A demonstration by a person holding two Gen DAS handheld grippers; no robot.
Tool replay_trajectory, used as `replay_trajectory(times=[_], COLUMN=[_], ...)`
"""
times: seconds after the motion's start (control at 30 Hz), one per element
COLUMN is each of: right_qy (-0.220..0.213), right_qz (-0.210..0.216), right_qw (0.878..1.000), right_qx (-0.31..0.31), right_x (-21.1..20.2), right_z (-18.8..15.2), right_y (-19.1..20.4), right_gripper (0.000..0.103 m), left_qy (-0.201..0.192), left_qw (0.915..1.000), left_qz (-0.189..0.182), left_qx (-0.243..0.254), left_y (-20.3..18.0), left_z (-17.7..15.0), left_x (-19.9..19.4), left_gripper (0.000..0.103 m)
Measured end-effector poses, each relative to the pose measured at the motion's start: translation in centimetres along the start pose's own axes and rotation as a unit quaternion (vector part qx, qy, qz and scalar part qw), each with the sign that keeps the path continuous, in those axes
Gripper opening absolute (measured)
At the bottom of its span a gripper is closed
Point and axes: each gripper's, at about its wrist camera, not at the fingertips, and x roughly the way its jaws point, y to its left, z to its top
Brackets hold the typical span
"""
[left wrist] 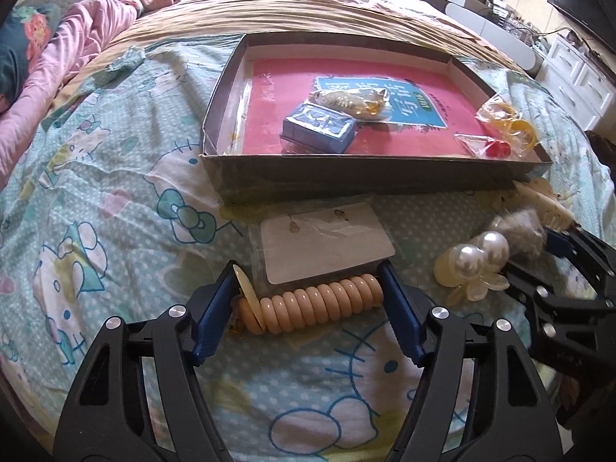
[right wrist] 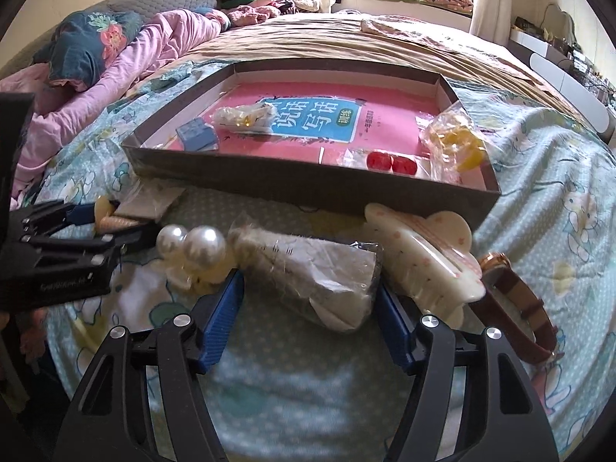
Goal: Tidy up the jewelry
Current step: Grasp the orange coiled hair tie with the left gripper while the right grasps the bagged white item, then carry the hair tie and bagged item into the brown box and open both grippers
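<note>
While both grippers pointed down at the bed [left wrist: 115, 177] with its cartoon-cat sheet, the jewelry lay in a row before a shallow cardboard box [left wrist: 358, 175]. Farthest left, the left gripper [left wrist: 308, 288] had its blue fingers [left wrist: 400, 308] on either side of a cream spiral hair tie [left wrist: 319, 304]; the right finger touched the tie's end and the left one met a thin disc at its other end, so it looked gripped, though only lightly. Just beyond the tie lay a white earring card [left wrist: 327, 246] in clear wrap. To its right sat a pearl hair clip [right wrist: 192, 248], close beside the right gripper [right wrist: 308, 296]. That gripper's fingers [right wrist: 227, 312] straddled a clear bag holding a grey-white packet [right wrist: 319, 281]; whether they pressed on it I could not tell. Next came a cream claw clip [right wrist: 427, 246], leaning against the box wall, and then a brown-strapped watch [right wrist: 512, 304] on its side, touching the claw clip. Inside the box, on a pink booklet [right wrist: 308, 123], lay a small blue box [right wrist: 196, 136], a bagged pale item [right wrist: 246, 117], two red beads [right wrist: 390, 162] and a bag of yellow pieces [right wrist: 458, 142].
</note>
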Motion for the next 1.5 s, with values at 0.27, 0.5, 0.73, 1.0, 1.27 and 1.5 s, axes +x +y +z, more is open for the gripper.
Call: replay_trajectory(times=[0.27, 0.5, 0.73, 1.0, 1.27, 1.5], right_qy=[0.005, -0.003, -0.008, -0.014, -0.039, -0.058], right_qz=[-0.003, -0.008, 0.017, 0.061, 0.081, 0.075], right_qw=[1.0, 1.0, 1.0, 0.998, 0.996, 0.995], right_qx=[0.003, 0.008, 0.009, 0.003, -0.014, -0.002], right_x=[0.8, 1.1, -0.7, -4.3, -6.2, -6.2], right_z=[0.7, 0.9, 0.7, 0.7, 1.9, 3.5], right_y=[0.7, 1.0, 0.8, 1.5, 2.7, 2.0], right_gripper=[0.075, 0.07, 0.069, 0.069, 0.069, 0.069], left_qy=[-0.004, -0.023, -0.049, -0.071, -0.085, -0.094], left_qw=[0.9997, 0.9991, 0.9977, 0.9961, 0.9946, 0.994], left_qz=[-0.023, -0.032, -0.043, -0.042, -0.027, -0.011], left_qx=[-0.008, -0.015, -0.02, -0.033, -0.052, -0.055], left_y=[0.5, 0.9, 1.1, 1.8, 3.3, 4.0], left_z=[-0.2, 0.1, 0.8, 1.5, 2.3, 3.1], left_x=[-1.8, -3.6, -5.5, -6.9, -7.4, -7.4], left_gripper=[0.064, 0.064, 0.064, 0.064, 0.064, 0.064])
